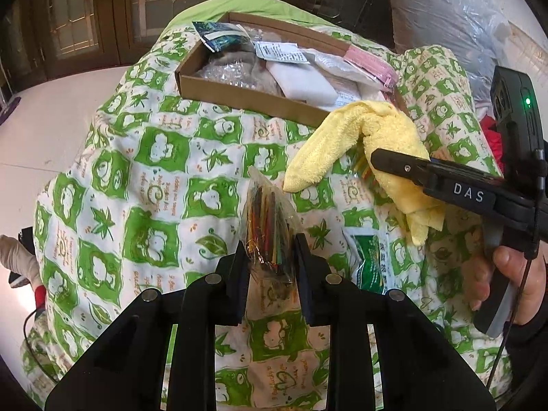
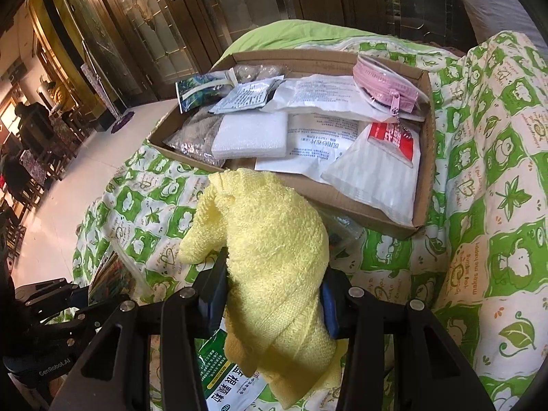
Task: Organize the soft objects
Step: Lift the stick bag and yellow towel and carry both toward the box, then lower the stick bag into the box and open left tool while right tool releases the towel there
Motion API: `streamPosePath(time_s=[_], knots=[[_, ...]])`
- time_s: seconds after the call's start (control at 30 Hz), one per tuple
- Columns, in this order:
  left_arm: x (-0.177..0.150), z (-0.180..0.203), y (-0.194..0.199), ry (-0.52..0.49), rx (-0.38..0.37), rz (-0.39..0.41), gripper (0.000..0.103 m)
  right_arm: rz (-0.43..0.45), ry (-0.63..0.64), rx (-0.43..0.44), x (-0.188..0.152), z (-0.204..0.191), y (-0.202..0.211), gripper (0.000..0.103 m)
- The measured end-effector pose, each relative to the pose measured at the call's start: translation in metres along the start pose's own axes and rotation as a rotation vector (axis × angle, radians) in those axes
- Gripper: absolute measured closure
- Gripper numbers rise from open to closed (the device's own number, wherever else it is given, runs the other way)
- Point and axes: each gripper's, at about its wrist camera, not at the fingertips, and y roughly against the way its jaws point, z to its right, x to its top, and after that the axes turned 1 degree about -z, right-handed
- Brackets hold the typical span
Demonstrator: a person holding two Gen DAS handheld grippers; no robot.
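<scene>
At the bottom centre of the left wrist view, the left gripper (image 1: 270, 257) points forward over the green-and-white patterned quilt (image 1: 154, 185), its jaws closed on a clear plastic bag of coloured sticks (image 1: 269, 229). From the right edge, a bare hand (image 1: 513, 284) levels the right gripper (image 2: 270, 274), jaws clamped around a bunched yellow terry towel (image 2: 270, 250), just in front of the shallow brown cardboard box (image 2: 423, 157) of packets at upper centre.
</scene>
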Motion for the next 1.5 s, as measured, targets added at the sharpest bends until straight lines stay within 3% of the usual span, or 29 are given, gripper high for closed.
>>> streamPosePath(time_s=[0.4, 0.83, 1.17, 1.5], knots=[[0.040, -0.001, 0.000, -0.016, -0.011, 0.007, 0.080, 0.037, -0.004, 0.007, 0.017, 0.003, 0.012, 0.058], [0.098, 0.003, -0.010, -0.047, -0.016, 0.019, 0.080, 0.085, 0.051, 0.035, 0.071, -0.009, 0.024, 0.058], [0.137, -0.009, -0.033, -0.021, -0.022, 0.020, 0.080, 0.064, 0.091, 0.054, 0.128, -0.013, -0.009, 0.058], [0.162, -0.019, -0.060, -0.011, -0.028, 0.003, 0.080, -0.007, 0.091, -0.004, 0.161, 0.007, -0.058, 0.058]])
